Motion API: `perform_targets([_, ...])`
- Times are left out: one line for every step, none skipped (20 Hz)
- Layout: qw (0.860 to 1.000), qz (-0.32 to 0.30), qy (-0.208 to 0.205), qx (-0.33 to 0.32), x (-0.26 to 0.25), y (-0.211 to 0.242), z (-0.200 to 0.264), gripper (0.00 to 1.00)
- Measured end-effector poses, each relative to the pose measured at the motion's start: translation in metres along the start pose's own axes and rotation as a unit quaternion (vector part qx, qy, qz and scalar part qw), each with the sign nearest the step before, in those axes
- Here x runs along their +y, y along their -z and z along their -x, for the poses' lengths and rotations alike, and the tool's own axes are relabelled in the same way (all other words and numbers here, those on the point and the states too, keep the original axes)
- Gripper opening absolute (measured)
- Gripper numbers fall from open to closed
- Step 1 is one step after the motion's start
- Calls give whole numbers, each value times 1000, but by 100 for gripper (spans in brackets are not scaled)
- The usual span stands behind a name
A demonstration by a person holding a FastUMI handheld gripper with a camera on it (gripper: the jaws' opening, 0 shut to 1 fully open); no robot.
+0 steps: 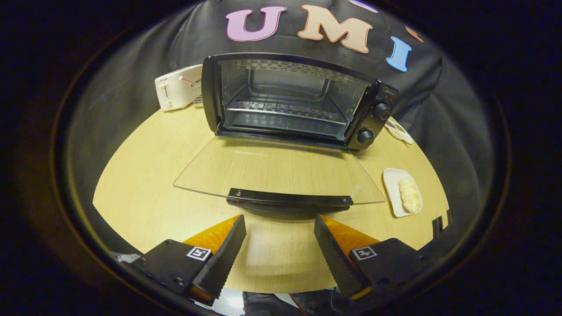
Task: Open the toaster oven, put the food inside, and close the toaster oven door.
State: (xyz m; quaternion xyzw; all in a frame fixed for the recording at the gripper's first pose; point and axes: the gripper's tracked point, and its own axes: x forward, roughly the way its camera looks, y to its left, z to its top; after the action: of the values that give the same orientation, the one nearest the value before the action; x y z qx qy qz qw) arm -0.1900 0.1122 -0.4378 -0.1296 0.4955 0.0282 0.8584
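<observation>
Toaster oven (pixel 294 98) open on wooden table (pixel 145 184); hand-held gripper (pixel 279 228) spread.

The toaster oven (pixel 298 101) is glossy black with a shiny metal cavity and clear glass door (pixel 276 169), the table (pixel 145 193) matt pale wood, the toaster (pixel 178 90) seemingly white plastic, and the gripper (pixel 280 228), fingers apart, black ridged pads.

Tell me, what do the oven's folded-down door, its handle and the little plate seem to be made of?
The oven door looks like clear glass: the wood-grain table shows through it. Its handle seems glossy black plastic, though painted metal is possible. The plate under the food looks like white glazed ceramic or plastic. The gripper stands open just before the handle.
</observation>
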Motion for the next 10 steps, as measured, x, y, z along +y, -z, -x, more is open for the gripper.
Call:
perform_targets([1000, -6, -1, -3, -1, -3, 4, 100])
perform_targets([1000, -10, -1, -6, -4, -5, 8, 100])
perform_targets([1000, -13, -1, -12, -7, -11, 12, 100])
perform_targets([1000, -18, 3, -23, -12, -18, 18, 100])
perform_targets([999, -23, 7, -32, -19, -25, 24, 100])
perform_targets([999, -30, 14, -40, -28, -31, 28, 100])
perform_targets([998, -37, 21, -47, -39, -38, 30, 100])
perform_targets([997, -43, 31, -54, -51, -45, 31, 100])
perform_targets([996, -52, 40, -60, -67, -52, 30, 100])
perform_targets([995, -57, 49, -61, -79, -56, 29, 100])
